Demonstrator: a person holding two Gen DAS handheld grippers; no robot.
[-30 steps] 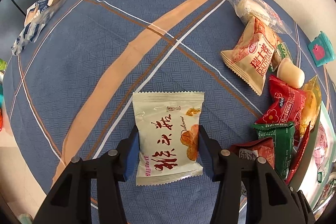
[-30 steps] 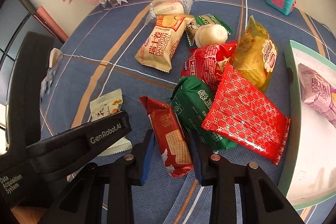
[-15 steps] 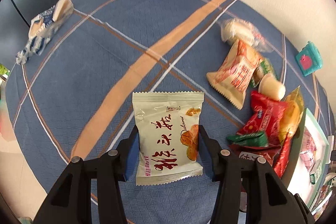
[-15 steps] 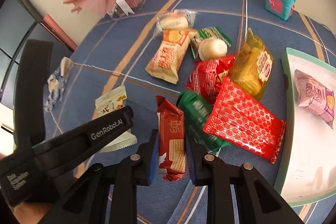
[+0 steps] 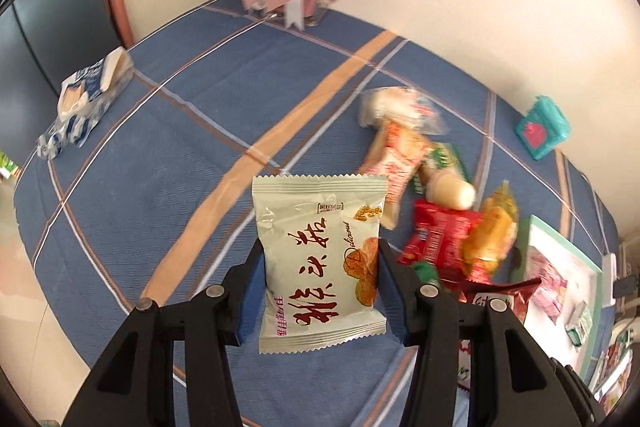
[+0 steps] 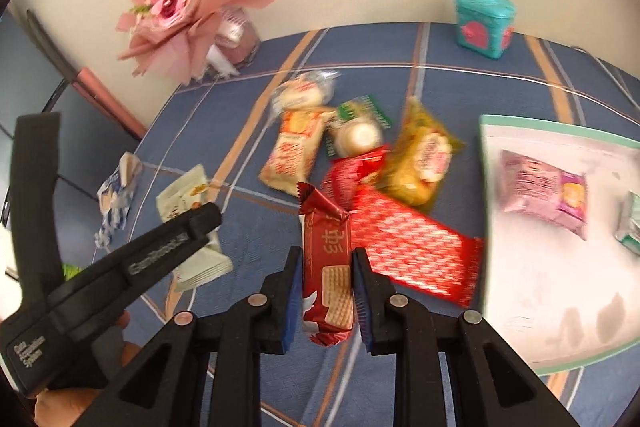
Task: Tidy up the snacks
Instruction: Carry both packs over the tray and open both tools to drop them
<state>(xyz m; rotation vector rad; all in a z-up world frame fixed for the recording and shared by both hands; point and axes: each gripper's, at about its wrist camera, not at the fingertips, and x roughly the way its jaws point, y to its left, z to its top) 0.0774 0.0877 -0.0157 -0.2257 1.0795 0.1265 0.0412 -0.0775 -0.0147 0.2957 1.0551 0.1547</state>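
Note:
My left gripper [image 5: 320, 287] is shut on a cream snack packet [image 5: 320, 259] with red characters, held up off the blue checked tablecloth [image 5: 180, 147]. The right gripper [image 6: 326, 287] is shut on a red wafer packet [image 6: 326, 259], also lifted above the cloth. In the right wrist view the left gripper's black body [image 6: 120, 267] shows at the left with the cream packet [image 6: 188, 199] in it. A pile of snacks lies on the cloth: a big red patterned pack [image 6: 416, 247], a yellow pack [image 6: 424, 159] and a beige roll pack [image 6: 292, 155]. A white tray with a green rim [image 6: 560, 131] holds a purple packet [image 6: 544, 187].
A pink flower bouquet in a glass vase [image 6: 184, 15] stands at the back by the wall. A teal box [image 6: 484, 23] sits at the far right back. A blue-and-white wrapper [image 5: 84, 99] lies near the table's left edge. A person's hand [image 6: 116, 339] holds the left gripper.
Both grippers have risen with their packets. The right gripper's jaws closed tighter on the red wafer packet and lifted it off the cloth. The cream packet stays gripped in the left gripper.

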